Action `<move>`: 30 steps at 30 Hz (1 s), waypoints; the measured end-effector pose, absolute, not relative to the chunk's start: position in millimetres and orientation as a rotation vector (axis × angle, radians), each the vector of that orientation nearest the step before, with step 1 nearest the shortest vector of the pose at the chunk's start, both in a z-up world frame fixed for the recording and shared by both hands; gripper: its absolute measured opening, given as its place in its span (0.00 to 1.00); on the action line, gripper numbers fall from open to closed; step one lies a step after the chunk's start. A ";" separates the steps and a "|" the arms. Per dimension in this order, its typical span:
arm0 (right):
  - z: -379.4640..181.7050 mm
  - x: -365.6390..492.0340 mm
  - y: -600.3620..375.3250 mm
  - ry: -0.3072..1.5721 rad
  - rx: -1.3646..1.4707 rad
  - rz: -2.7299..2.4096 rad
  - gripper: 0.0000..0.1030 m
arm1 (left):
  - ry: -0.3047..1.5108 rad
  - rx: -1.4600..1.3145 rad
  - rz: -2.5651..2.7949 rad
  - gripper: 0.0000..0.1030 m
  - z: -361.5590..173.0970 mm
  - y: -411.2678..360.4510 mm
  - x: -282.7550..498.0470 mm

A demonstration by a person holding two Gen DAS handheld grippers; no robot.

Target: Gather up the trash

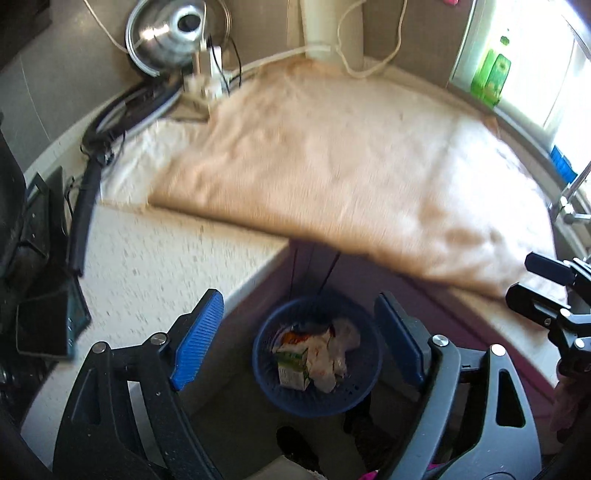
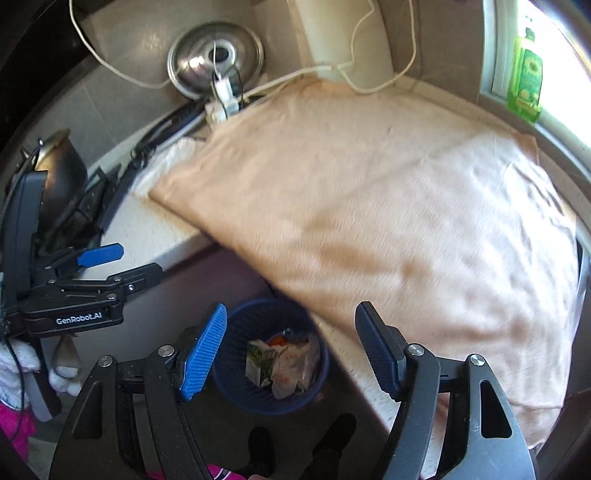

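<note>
A blue basket [image 1: 369, 384] stands on the floor below the counter corner; it holds a small green-and-white carton [image 1: 291, 363] and crumpled white wrappers [image 1: 332, 354]. My left gripper [image 1: 299, 339] is open and empty, held above the basket. In the right wrist view the same basket [image 2: 236, 332] with the carton [image 2: 260, 362] and wrappers [image 2: 295, 365] lies below my right gripper [image 2: 291, 347], which is open and empty. The left gripper [image 2: 123, 266] also shows at the left there, and the right gripper [image 1: 528, 280] shows at the right edge of the left wrist view.
A beige cloth [image 1: 332, 166] covers the speckled counter [image 1: 147, 266]. A steel lid [image 1: 166, 29], cables and a plug [image 1: 205, 70] sit at the back. A dark tablet [image 1: 48, 325] lies left. Green bottles [image 2: 524, 81] stand on the windowsill. A tap [image 1: 569, 192] is right.
</note>
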State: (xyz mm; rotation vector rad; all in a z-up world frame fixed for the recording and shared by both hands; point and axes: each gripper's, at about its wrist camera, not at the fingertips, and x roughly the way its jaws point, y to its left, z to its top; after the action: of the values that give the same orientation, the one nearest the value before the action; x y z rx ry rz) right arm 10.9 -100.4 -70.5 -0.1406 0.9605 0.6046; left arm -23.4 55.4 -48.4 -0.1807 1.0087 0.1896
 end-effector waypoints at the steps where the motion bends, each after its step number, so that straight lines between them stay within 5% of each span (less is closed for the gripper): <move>1: -65.0 11.7 -102.0 0.946 -0.139 0.600 0.70 | 0.994 -0.180 0.188 0.84 -41.8 55.0 -22.0; 17: 2.7 30.3 -127.7 0.766 -0.054 0.553 0.77 | 0.779 -0.149 0.137 0.96 46.7 33.4 -5.3; 30: 27.1 42.0 -138.1 0.705 -0.001 0.546 0.78 | 0.752 -0.191 0.122 0.98 64.3 27.1 12.8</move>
State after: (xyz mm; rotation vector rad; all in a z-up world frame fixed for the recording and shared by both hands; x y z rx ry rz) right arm 42.0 -138.1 27.1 -0.0007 0.7049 0.5460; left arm 12.8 27.1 64.3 -0.1907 0.7515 0.1216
